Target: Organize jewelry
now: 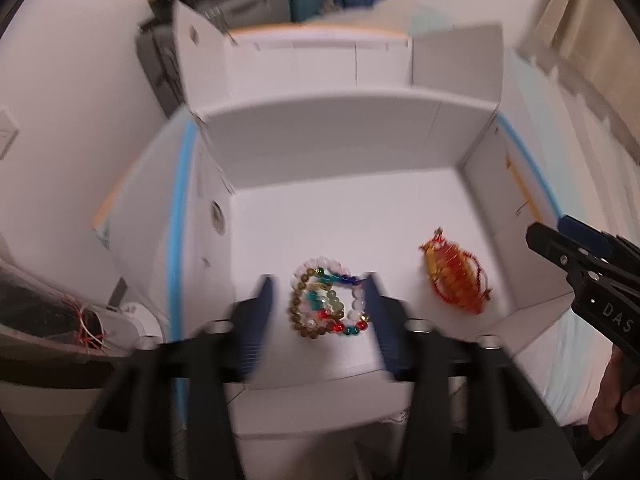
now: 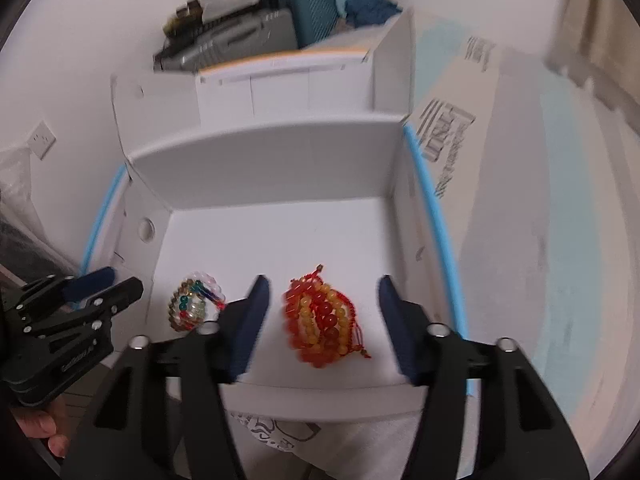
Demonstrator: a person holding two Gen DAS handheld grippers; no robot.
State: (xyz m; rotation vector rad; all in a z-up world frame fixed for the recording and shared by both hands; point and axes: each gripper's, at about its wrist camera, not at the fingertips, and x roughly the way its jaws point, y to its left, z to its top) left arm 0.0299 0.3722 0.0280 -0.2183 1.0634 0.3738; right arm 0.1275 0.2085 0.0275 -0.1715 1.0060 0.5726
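A pile of multicoloured bead bracelets [image 1: 330,302] lies on the floor of an open white cardboard box [image 1: 320,152]. My left gripper [image 1: 320,284] is open above the box, its fingers on either side of that pile, not touching it. A bundle of red and orange bead bracelets [image 2: 324,318] lies to the right in the same box [image 2: 272,160]. My right gripper [image 2: 322,284] is open over it, holding nothing. The red bundle also shows in the left wrist view [image 1: 456,280], and the multicoloured pile in the right wrist view [image 2: 194,304].
The box has blue-taped side flaps [image 2: 436,232] and a raised back flap. Behind it stands a second white box [image 2: 288,88], then suitcases [image 2: 312,8] and clutter by the wall. A printed cardboard sheet [image 2: 452,132] lies to the right on bedding.
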